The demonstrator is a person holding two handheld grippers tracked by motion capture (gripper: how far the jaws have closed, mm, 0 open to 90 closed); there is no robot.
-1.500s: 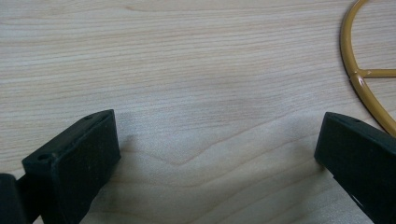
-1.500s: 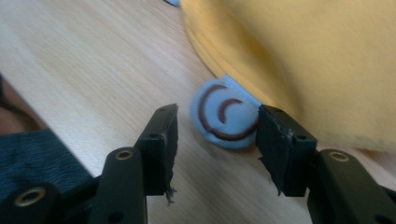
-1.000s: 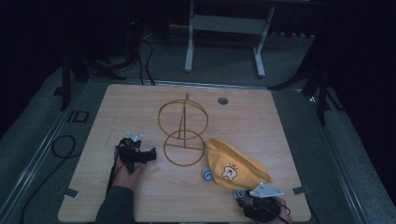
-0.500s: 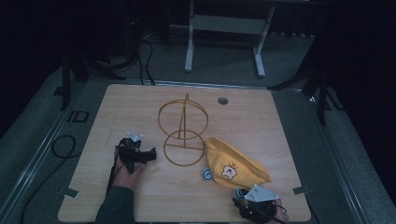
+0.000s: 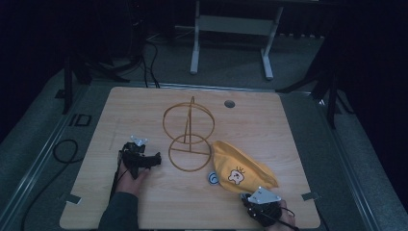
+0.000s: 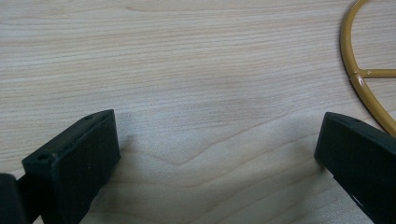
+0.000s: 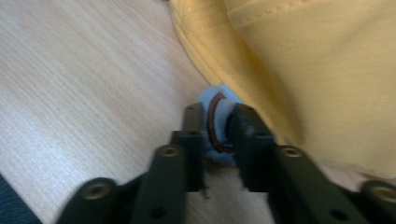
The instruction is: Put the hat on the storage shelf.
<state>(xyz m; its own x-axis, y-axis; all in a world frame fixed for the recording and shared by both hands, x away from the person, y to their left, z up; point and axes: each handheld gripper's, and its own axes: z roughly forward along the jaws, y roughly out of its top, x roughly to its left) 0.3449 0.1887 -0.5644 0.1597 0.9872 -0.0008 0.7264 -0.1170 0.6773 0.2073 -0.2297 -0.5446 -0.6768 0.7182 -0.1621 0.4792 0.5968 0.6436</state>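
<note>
A yellow cap point(image 5: 243, 168) with a small cartoon print lies at the front right of the wooden table point(image 5: 269, 125). A round light-blue tag point(image 7: 218, 135) pokes out from under its edge point(image 5: 213, 178). My right gripper point(image 7: 219, 116) sits by the table's front edge just below the cap point(image 5: 248, 198). Its jaws have just been closing and now stand close together with the tag between the pads. My left gripper point(image 5: 156, 161) rests at the front left, jaws wide open point(image 6: 217, 135) over bare wood, beside the gold wire stand point(image 5: 189, 132).
The stand's ring base point(image 6: 362, 79) lies just right of the left jaws. A grommet hole point(image 5: 229, 103) marks the far side of the table. Cables point(image 5: 62, 151) trail on the floor at the left, and a white frame point(image 5: 231, 38) stands beyond the table.
My right gripper has edged slightly left along the front edge beside the cap. The left gripper, cap and stand have not moved.
</note>
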